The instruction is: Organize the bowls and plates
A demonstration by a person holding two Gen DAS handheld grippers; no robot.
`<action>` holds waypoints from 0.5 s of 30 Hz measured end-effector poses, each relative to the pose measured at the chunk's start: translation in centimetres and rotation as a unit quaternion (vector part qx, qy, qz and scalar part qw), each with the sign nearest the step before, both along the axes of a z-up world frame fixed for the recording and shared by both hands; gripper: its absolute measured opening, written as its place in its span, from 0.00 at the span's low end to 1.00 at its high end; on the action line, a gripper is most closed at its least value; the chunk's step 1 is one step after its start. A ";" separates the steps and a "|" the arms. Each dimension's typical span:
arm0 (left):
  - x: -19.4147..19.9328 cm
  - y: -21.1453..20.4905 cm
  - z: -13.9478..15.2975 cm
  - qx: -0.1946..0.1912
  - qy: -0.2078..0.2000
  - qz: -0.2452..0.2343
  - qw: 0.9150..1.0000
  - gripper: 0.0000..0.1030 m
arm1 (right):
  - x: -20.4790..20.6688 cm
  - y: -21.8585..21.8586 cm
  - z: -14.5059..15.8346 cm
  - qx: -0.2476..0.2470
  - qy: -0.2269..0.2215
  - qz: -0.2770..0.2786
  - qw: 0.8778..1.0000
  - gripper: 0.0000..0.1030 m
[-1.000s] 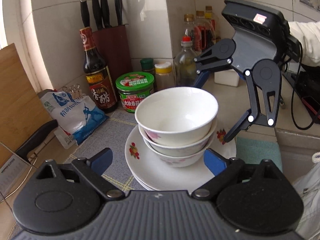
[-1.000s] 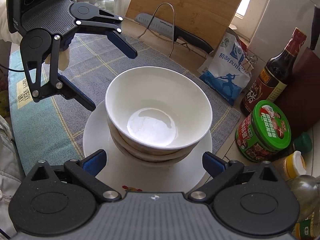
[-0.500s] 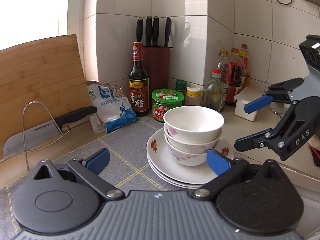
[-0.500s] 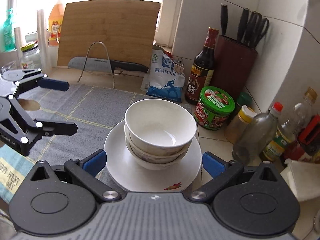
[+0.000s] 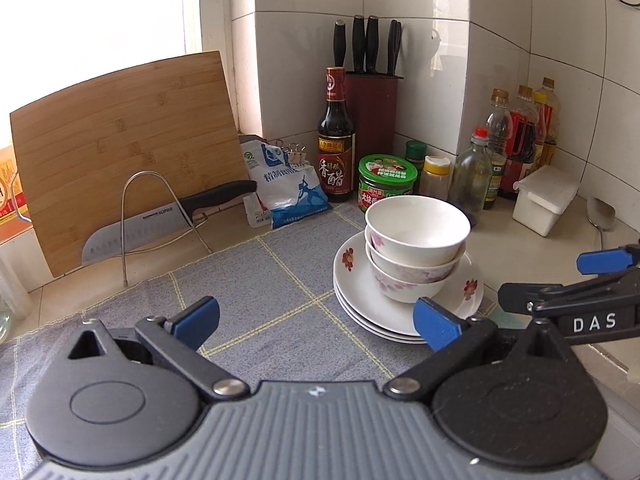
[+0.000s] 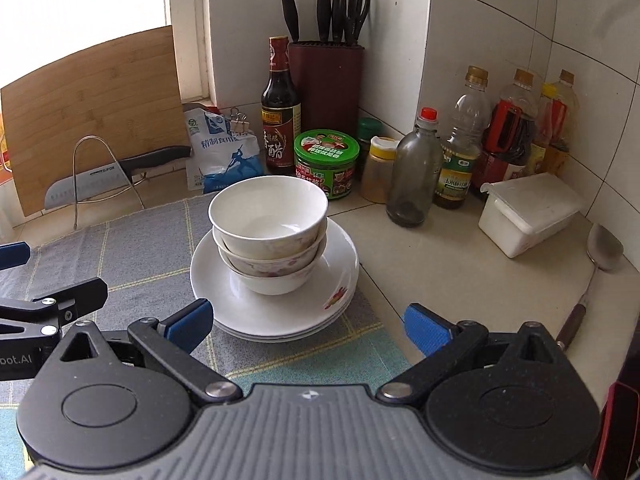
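Glazed white ceramic: three bowls (image 6: pixel 268 236) sit nested inside one another on a stack of plates (image 6: pixel 276 304), which rests on the blue checked cloth (image 5: pixel 256 288) at its edge near the bare counter (image 6: pixel 440 264). Judging by the gloss, all of it is hard, slick and chippable, and the whole pile looks heavy for one pinch. The best hold is likely a bowl's rim, one pad inside and one outside, taking bowls singly; a plate would need a pad slid under its raised lip. A green jar (image 6: pixel 326 162), bottles and a knife block (image 6: pixel 326 80) crowd the back. Both tongs sit back from the pile: the left gripper (image 5: pixel 316 320) and the right gripper (image 6: pixel 306 326) stand spread wide, nothing between their blue pads.
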State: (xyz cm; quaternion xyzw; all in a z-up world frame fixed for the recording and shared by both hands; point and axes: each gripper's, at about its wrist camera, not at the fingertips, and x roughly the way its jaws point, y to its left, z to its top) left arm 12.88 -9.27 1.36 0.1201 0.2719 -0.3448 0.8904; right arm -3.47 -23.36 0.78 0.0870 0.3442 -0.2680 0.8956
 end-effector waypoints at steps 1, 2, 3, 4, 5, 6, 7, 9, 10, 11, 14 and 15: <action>-0.1 0.0 0.2 0.000 0.002 0.000 1.000 1.00 | -0.2 0.2 0.2 0.000 -0.004 -0.003 1.000 1.00; -0.2 0.1 0.3 -0.001 0.003 0.001 1.000 1.00 | -0.4 0.3 0.3 0.002 -0.006 -0.003 1.000 1.00; -0.3 0.2 0.5 -0.003 0.005 0.004 1.000 0.99 | -0.4 0.5 0.5 0.003 -0.008 -0.003 1.000 1.00; -0.3 0.2 0.6 -0.004 0.006 0.006 1.000 1.00 | -0.6 0.6 0.6 0.003 -0.011 -0.006 1.000 1.00; -0.4 0.3 0.7 -0.004 0.007 0.008 1.000 1.00 | -0.7 0.6 0.8 0.002 -0.014 -0.007 1.000 1.00; -0.4 0.3 0.8 -0.004 0.006 0.011 1.000 1.00 | -0.6 0.6 1.0 0.002 -0.016 -0.006 1.000 1.00; -0.5 0.3 0.9 -0.003 0.005 0.013 1.000 0.99 | -0.7 0.7 1.1 0.001 -0.018 -0.007 1.000 1.00; -0.5 0.2 0.9 0.000 0.006 0.014 1.000 0.99 | -0.7 0.7 1.4 0.000 -0.023 -0.008 1.000 1.00; -0.5 0.1 1.0 0.001 0.006 0.015 1.000 0.99 | -0.7 0.7 1.4 -0.001 -0.024 -0.009 1.000 1.00; -0.6 0.1 1.0 0.001 0.004 0.016 1.000 1.00 | -0.8 0.6 1.5 -0.002 -0.025 -0.010 1.000 1.00; -0.6 -0.1 0.9 0.004 0.005 0.016 1.000 1.00 | -0.8 0.5 1.6 -0.003 -0.026 -0.011 1.000 1.00; -0.6 -0.1 0.9 0.005 0.005 0.017 1.000 1.00 | -0.8 0.5 1.6 -0.004 -0.027 -0.012 1.000 1.00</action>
